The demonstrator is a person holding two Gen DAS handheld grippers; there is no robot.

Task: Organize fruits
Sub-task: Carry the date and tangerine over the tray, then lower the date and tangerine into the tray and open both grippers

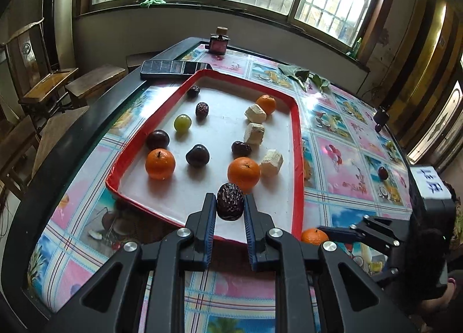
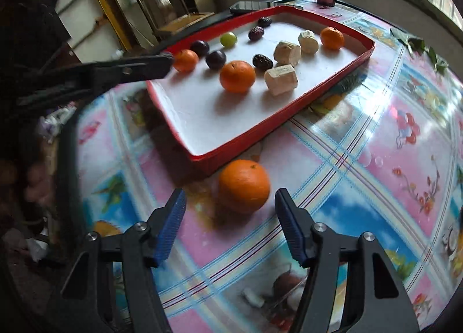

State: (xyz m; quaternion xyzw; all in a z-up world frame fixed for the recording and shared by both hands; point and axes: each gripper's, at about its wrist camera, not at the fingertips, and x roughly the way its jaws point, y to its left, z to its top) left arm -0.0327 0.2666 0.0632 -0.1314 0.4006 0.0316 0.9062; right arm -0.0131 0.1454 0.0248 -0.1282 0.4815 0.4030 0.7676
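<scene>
My left gripper (image 1: 230,202) is shut on a wrinkled red date (image 1: 229,201), held over the near end of the red-rimmed white tray (image 1: 298,165). In the tray lie oranges (image 1: 160,164), dark plums (image 1: 197,155), a green grape (image 1: 182,122), more dates and pale cut chunks (image 1: 272,162). Outside the tray's near corner an orange (image 2: 244,186) rests on the table. My right gripper (image 2: 230,202) stands open just short of it, one finger on each side, pads apart from the fruit. The same tray (image 2: 254,136) fills the upper middle of the right wrist view.
A phone (image 1: 173,68) lies behind the tray and a small dark bottle (image 1: 219,43) stands at the table's far edge. Green leaves (image 1: 303,76) and a loose plum (image 1: 382,173) sit on the patterned tablecloth to the right. Wooden chairs (image 1: 52,84) stand left of the table.
</scene>
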